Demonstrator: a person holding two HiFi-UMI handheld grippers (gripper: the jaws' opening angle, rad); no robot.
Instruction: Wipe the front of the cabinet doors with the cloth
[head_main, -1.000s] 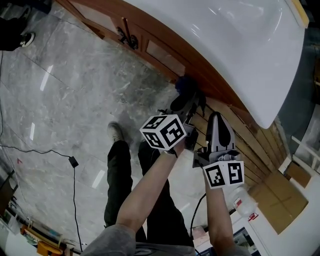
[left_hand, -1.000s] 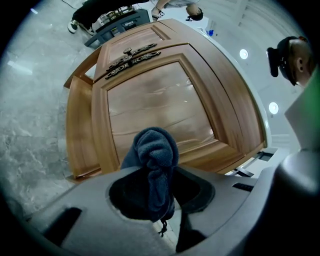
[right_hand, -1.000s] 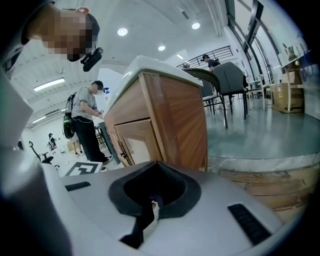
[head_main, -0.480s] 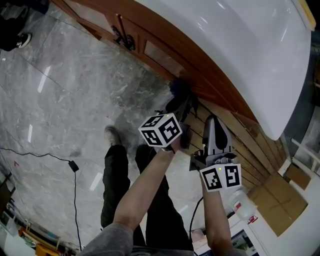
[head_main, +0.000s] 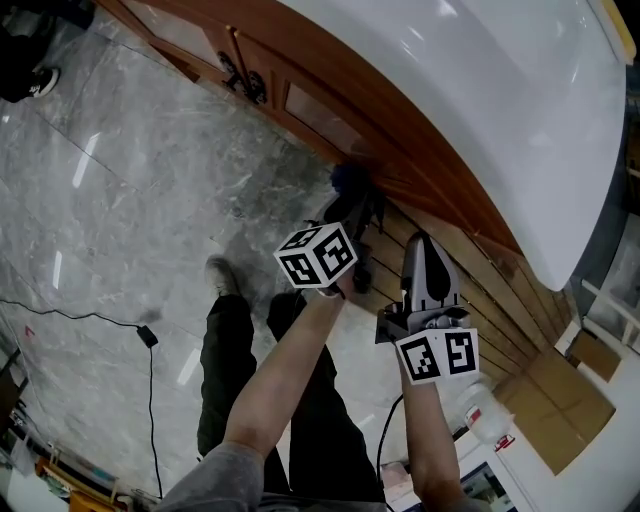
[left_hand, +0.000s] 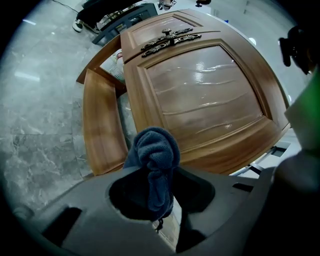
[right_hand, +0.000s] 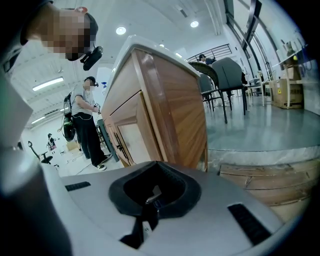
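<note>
Left gripper: jaws clamped on the cloth, which is bunched into a rounded wad sticking out past the tips. Sensible grip, since the wad is the contact pad and the hard jaw tips stay off the wood. Cloth is dark blue with a thick soft pile. It should compress and conform to edges.

Right gripper: jaws read as together, nothing between them. It's held just beside the left one, aimed past the cabinet's end. Looks parked, clear of the wipe path.

Cloth position: up against the cabinet door, at the frame edge farthest from the handle. Can't confirm whether it's touching or just off. In the head view the wad sits at the cabinet front, under the countertop overhang.

Door: reddish-brown wood with a glossy varnish. A raised frame surrounds a flat centre panel with wavy grain and light reflections. My read is that the panel wipes easily, while the stepped moulding needs the wad pressed into the corner.

Handle: dark ornate scrolled metal on the far edge, beside the seam with the next door. Likely snag point for the pile.

Further out:
- Countertop: white, glossy, rounded edge.
- Floor: grey marble-look, polished, with a black cable lying on it.
- Another person stands well beyond the cabinet in the right gripper view.
</note>
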